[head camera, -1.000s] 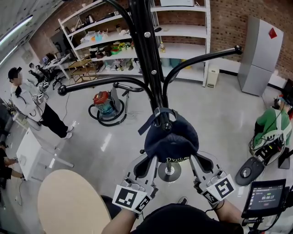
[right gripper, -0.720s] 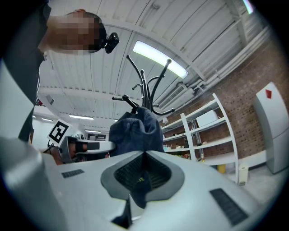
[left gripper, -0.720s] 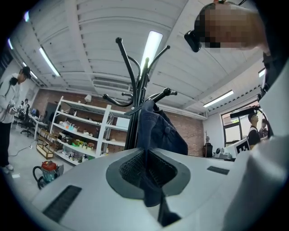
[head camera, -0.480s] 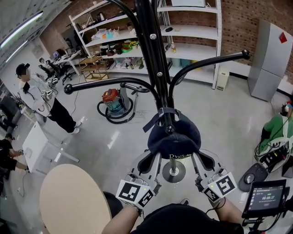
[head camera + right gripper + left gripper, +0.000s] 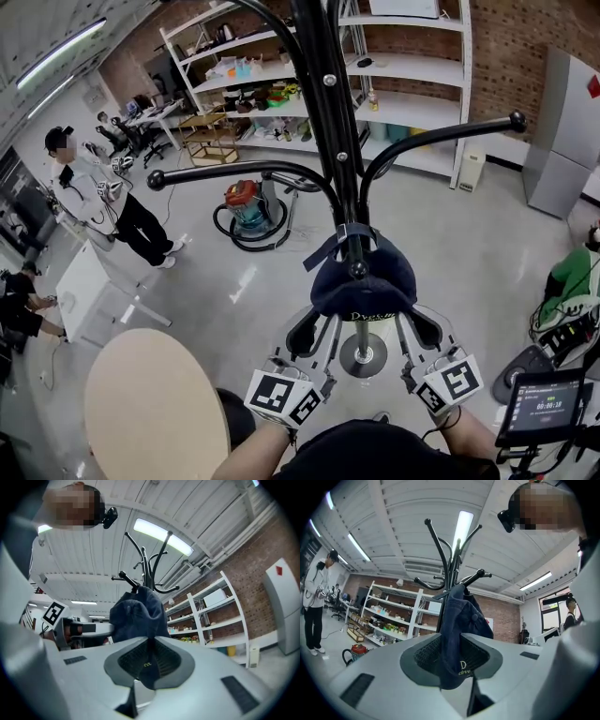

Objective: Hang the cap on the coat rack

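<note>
A dark navy cap (image 5: 364, 286) hangs by its back strap over a knobbed hook (image 5: 356, 270) of the black coat rack (image 5: 330, 112), brim toward me. My left gripper (image 5: 328, 323) is at the brim's left side. Its jaws have just been opening and now stand a little apart, with the cap (image 5: 461, 616) hanging loosely between the left gripper's (image 5: 452, 656) pads. My right gripper (image 5: 401, 323) is at the brim's right side. In the right gripper view the cap's (image 5: 138, 613) edge is pinched in my right gripper (image 5: 149, 660).
The rack's round base (image 5: 364, 354) stands on the floor below the cap. A round beige table (image 5: 155, 403) is at lower left, a tablet screen (image 5: 553, 403) at lower right. A person (image 5: 103, 202) stands far left, a vacuum (image 5: 248, 206) and white shelves (image 5: 403, 103) behind.
The head view has swung, so the whole room has slid right and down in the picture. Both grippers stay at the cap's brim, and the cap stays on its hook.
</note>
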`<action>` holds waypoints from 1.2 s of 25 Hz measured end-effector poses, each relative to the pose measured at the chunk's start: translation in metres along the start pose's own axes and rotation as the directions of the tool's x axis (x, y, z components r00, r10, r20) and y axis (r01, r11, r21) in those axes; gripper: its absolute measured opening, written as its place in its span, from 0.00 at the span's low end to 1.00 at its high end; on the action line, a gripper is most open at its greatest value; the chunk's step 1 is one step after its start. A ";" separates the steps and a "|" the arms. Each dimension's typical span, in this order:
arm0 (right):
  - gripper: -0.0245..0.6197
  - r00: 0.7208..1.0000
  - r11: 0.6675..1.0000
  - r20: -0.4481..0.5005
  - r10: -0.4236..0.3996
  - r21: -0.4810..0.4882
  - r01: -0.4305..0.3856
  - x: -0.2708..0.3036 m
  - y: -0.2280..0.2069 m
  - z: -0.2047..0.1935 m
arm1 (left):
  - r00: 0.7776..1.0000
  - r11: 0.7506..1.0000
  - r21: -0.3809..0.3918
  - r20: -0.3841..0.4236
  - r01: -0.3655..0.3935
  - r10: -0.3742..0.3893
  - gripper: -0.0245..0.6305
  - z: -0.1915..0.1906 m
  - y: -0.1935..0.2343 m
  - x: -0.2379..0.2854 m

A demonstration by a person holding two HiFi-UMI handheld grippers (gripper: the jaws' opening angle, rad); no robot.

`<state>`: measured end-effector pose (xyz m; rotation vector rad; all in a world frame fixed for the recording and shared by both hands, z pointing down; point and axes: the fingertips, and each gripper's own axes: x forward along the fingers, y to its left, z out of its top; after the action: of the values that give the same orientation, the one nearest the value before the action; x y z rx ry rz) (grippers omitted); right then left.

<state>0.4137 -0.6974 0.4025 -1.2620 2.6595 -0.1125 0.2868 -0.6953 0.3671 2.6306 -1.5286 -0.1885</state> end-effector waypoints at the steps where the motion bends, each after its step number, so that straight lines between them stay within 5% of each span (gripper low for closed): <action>1: 0.06 1.000 1.000 0.002 -0.012 -0.001 0.012 0.000 0.000 -0.001 | 1.000 1.000 -0.005 0.002 -0.004 0.004 0.21 0.000 0.001 -0.002; 7: 0.32 0.998 0.999 0.037 -0.043 0.017 0.043 -0.004 0.000 0.003 | 1.000 0.999 -0.038 -0.015 -0.023 0.022 0.27 -0.008 0.008 -0.013; 14: 0.32 0.999 0.999 0.034 -0.014 -0.048 0.015 -0.007 0.012 0.008 | 0.998 0.998 -0.032 0.010 -0.062 0.063 0.27 -0.015 0.010 -0.030; 18: 0.32 0.999 0.997 0.021 -0.026 -0.066 0.027 -0.025 0.036 0.004 | 1.000 0.998 -0.068 -0.017 -0.006 0.004 0.27 -0.028 0.002 -0.050; 21: 0.30 0.999 0.999 0.031 0.013 -0.043 -0.011 -0.023 0.048 0.005 | 0.999 0.997 -0.065 -0.002 0.040 -0.040 0.27 -0.026 -0.004 -0.056; 27: 0.06 1.000 0.999 0.016 0.017 -0.045 -0.016 -0.025 0.076 -0.001 | 0.991 0.991 -0.015 -0.005 0.135 -0.135 0.27 -0.032 -0.014 -0.073; 30: 0.05 1.000 0.998 -0.008 0.016 -0.056 -0.016 -0.028 0.103 -0.007 | 0.986 0.985 -0.044 0.000 0.166 -0.166 0.15 -0.035 -0.011 -0.097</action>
<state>0.3517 -0.6108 0.3977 -1.2593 2.6965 -0.0408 0.2542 -0.6050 0.4058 2.7212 -1.2880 -0.2267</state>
